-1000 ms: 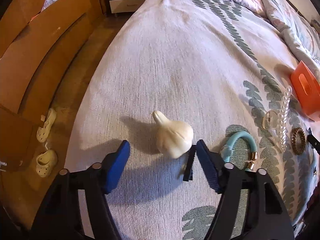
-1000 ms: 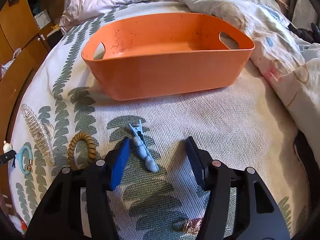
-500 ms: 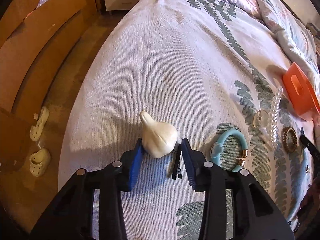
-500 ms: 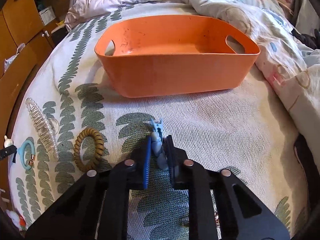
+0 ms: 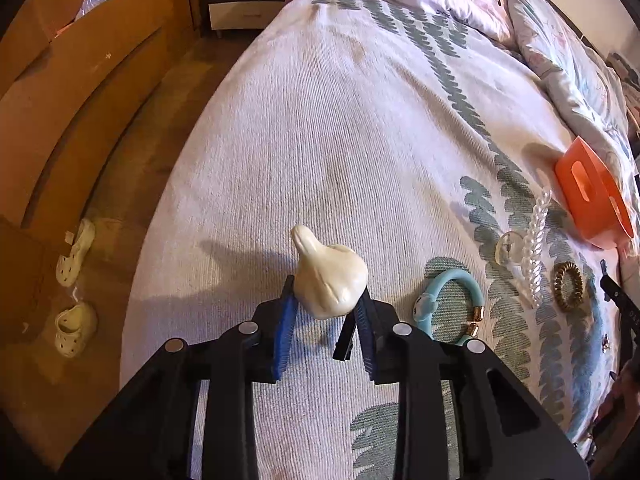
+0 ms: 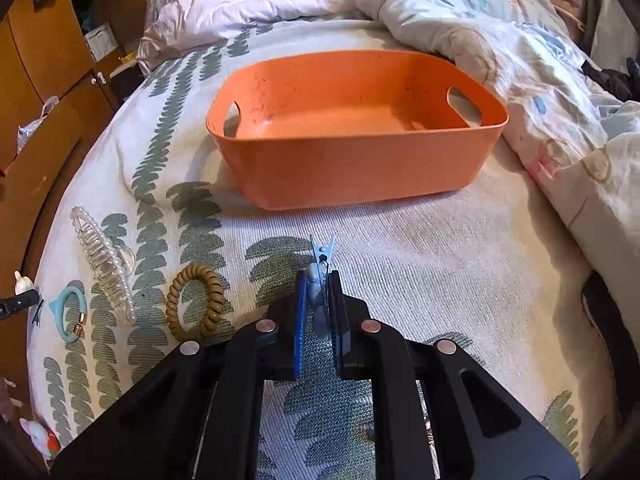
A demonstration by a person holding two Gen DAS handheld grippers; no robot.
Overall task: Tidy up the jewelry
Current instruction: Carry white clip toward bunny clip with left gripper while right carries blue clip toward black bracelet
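My left gripper [image 5: 325,304] is shut on a cream garlic-shaped piece [image 5: 330,280] and holds it just above the bedspread. My right gripper [image 6: 318,286] is shut on a light blue beaded hair clip [image 6: 320,276], raised off the bed, a short way in front of the orange basket [image 6: 356,168]. A teal bangle [image 5: 448,300], a pearl claw clip [image 5: 536,248] and a tan coil hair tie [image 5: 567,286] lie on the bed right of my left gripper. They also show in the right wrist view: bangle [image 6: 70,312], claw clip [image 6: 102,264], hair tie [image 6: 195,302].
The orange basket [image 5: 592,200] shows at the far right in the left wrist view. Rumpled duvets [image 6: 540,80] lie behind and right of the basket. The bed edge drops to a wood floor with small white shoes [image 5: 74,252] and wooden cabinets [image 5: 80,60] on the left.
Both grippers went from open to shut. The left closed on the cream piece and lifted it. The right closed on the blue clip and lifted it toward the basket.
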